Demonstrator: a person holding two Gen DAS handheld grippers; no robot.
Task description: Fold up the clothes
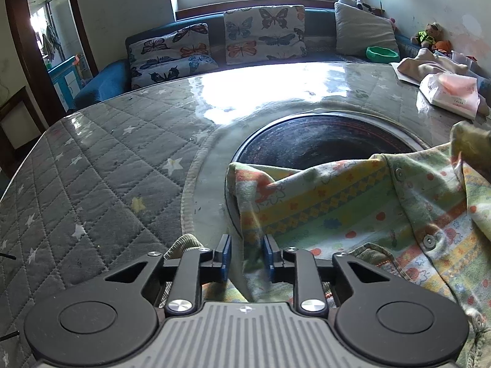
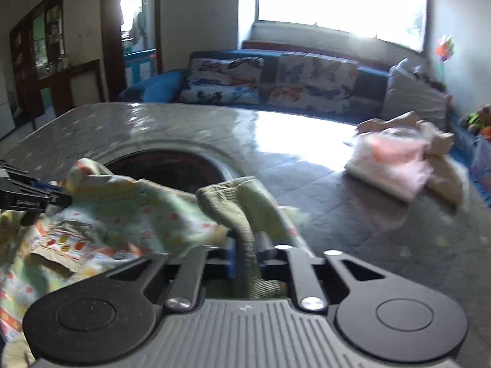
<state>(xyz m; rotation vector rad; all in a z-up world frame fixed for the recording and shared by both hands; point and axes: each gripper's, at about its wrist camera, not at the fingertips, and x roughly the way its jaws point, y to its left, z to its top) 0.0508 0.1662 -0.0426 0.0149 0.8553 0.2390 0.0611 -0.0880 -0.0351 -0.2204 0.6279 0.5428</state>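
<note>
A baby garment printed in yellow, green and orange, with snap buttons, lies crumpled on the table and partly over a dark round inset. My left gripper stands open at the garment's left edge. A fold of the cloth hangs between the blue pads, against the right one and clear of the left. In the right wrist view my right gripper is shut on the garment's olive ribbed cuff, which rises out of the jaws. The garment spreads to its left, where the left gripper shows.
The table has a grey quilted star cover under glossy plastic. At its far right lie a tissue pack, a beige cloth and a green bowl. A blue sofa with butterfly cushions runs behind the table.
</note>
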